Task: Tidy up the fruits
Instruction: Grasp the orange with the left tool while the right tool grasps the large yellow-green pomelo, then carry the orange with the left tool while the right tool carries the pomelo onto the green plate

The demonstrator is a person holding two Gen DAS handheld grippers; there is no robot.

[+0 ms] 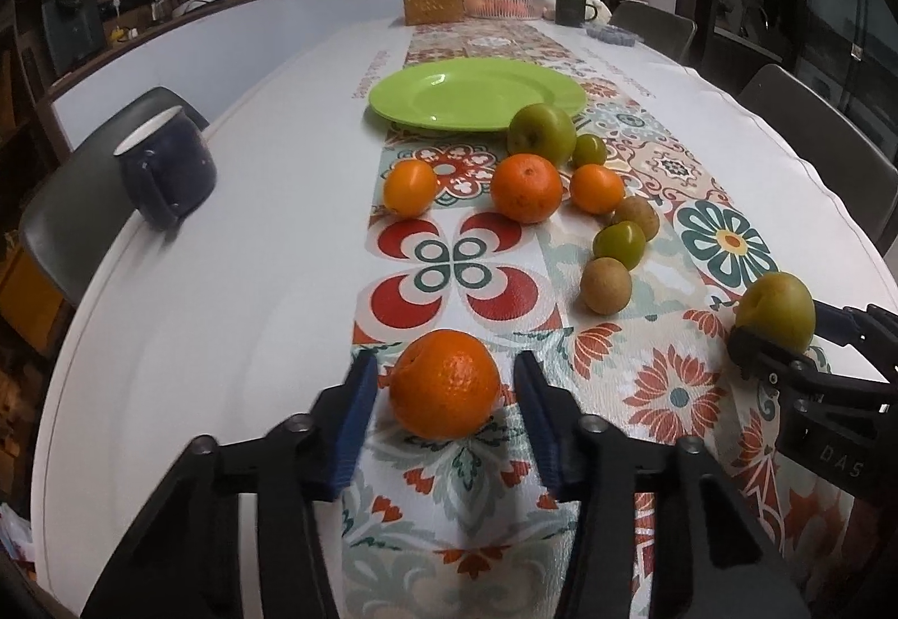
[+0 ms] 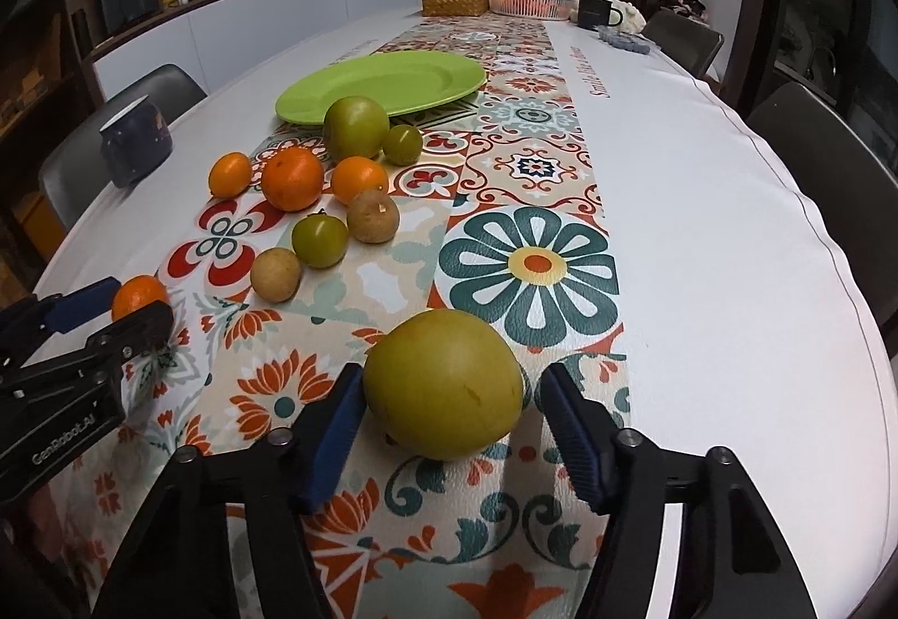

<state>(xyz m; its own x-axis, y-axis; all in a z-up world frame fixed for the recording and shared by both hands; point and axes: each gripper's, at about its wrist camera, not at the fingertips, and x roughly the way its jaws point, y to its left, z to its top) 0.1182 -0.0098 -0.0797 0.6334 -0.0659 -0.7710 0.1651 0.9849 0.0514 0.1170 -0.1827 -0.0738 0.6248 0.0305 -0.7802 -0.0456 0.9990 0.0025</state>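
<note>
Left tongs (image 1: pixel 443 389): spread around orange (image 1: pixel 444 383), pads not touching
Right tongs (image 2: pixel 449 406): spread around green fruit (image 2: pixel 443 383)
Tabletop (image 2: pixel 729 254): green plate (image 2: pixel 381 83) beyond

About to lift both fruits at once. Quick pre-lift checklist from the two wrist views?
1. Orange sits between the left claw pads: ok.
2. Left pads pressing on the orange: not ok, a gap shows on each side.
3. Yellow-green fruit sits between the right claw pads: ok.
4. Right pads pressing on it: not ok, the left pad is about touching, the right pad stands clear.
5. Green plate bare and free to receive fruit: ok.
6. Nearest loose fruit, the brown one, stands apart from both claws: ok.
</note>
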